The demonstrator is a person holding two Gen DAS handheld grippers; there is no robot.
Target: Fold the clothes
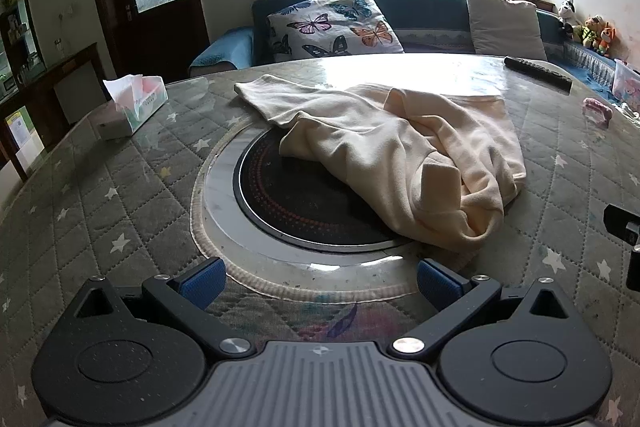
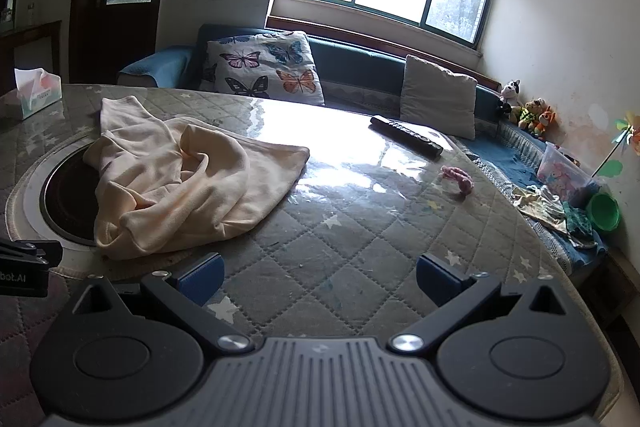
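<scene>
Left wrist view first: I see my left gripper with its blue fingers spread wide and holding nothing, low over the quilted table. Far ahead to the left of the fingers stands a tissue box. Ahead and slightly right of them lies the cream garment, crumpled, partly draped over the round dark inset. Right wrist view: my right gripper is also wide apart and empty; the garment sits ahead to the left of its fingers, a remote control and a pink scrap farther ahead to the right.
</scene>
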